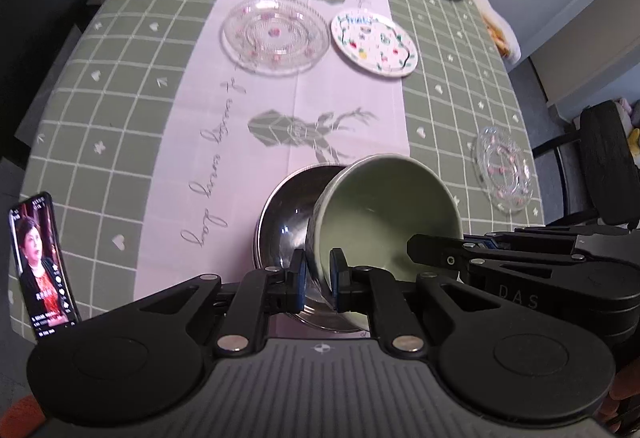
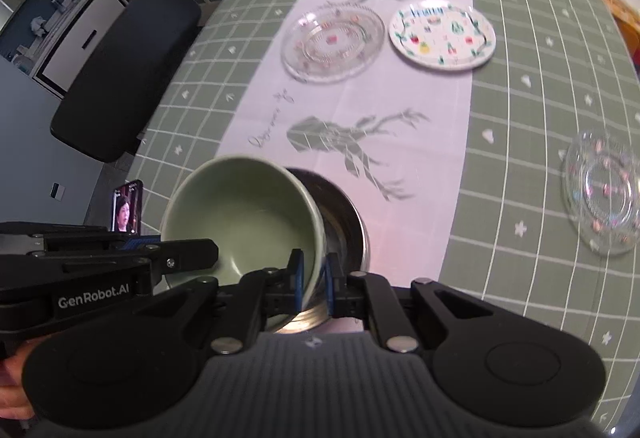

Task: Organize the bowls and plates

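Green bowl (image 1: 384,213) rim pinched in both hand-held grippers.

The left gripper (image 1: 319,280) pinches the near rim of a green ceramic bowl (image 1: 384,213), tilted over a steel bowl (image 1: 284,222). The right gripper (image 1: 416,248) reaches in from the right, its tip at the green bowl's rim. Farther off on the checked tablecloth (image 1: 132,93) lie a clear glass plate (image 1: 276,33) and just beside it a painted white plate (image 1: 374,43). A smaller glass plate (image 1: 504,167) lies near the right edge; a phone (image 1: 42,264) stands left.
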The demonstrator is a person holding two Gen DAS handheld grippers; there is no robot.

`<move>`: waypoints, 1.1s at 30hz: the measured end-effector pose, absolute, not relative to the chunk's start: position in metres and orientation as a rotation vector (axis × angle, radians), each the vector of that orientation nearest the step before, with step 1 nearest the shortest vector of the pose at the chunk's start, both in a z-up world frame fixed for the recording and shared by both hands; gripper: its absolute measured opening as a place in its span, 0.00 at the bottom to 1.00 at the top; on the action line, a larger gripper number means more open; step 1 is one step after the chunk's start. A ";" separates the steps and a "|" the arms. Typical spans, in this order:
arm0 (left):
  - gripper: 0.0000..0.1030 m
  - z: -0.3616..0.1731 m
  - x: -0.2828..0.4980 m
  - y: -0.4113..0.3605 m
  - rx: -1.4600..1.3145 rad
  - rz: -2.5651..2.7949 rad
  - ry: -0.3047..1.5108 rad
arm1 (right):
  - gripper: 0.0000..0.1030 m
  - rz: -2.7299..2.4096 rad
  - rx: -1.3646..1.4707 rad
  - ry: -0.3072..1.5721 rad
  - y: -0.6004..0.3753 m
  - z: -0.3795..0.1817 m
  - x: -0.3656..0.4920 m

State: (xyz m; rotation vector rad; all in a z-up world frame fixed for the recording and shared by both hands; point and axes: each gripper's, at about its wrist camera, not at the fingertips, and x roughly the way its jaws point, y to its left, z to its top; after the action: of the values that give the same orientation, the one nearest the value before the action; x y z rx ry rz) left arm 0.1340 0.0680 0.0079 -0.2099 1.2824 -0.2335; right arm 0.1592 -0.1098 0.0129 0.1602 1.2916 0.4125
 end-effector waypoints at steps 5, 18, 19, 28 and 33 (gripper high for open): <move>0.12 -0.005 0.137 0.068 -0.213 -0.211 1.310 | 0.08 0.418 0.185 1.329 -0.110 -0.008 0.163; 0.12 -0.027 0.143 0.062 -0.133 -0.166 1.335 | 0.08 0.420 0.133 1.375 -0.097 -0.034 0.175; 0.12 -0.028 0.144 0.061 -0.123 -0.166 1.336 | 0.08 0.418 0.127 1.375 -0.096 -0.033 0.175; 0.14 -0.029 0.148 0.053 -0.057 -0.155 1.347 | 0.14 0.411 0.069 1.374 -0.090 -0.030 0.177; 0.17 -0.025 0.149 0.052 -0.026 -0.160 1.340 | 0.15 0.411 0.062 1.370 -0.091 -0.028 0.177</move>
State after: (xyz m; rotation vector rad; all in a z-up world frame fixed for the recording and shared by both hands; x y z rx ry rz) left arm 0.1487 0.0519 -0.0251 -0.0258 1.3403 -0.1600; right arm 0.1772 -0.0905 -0.0282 0.0617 1.3701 0.4114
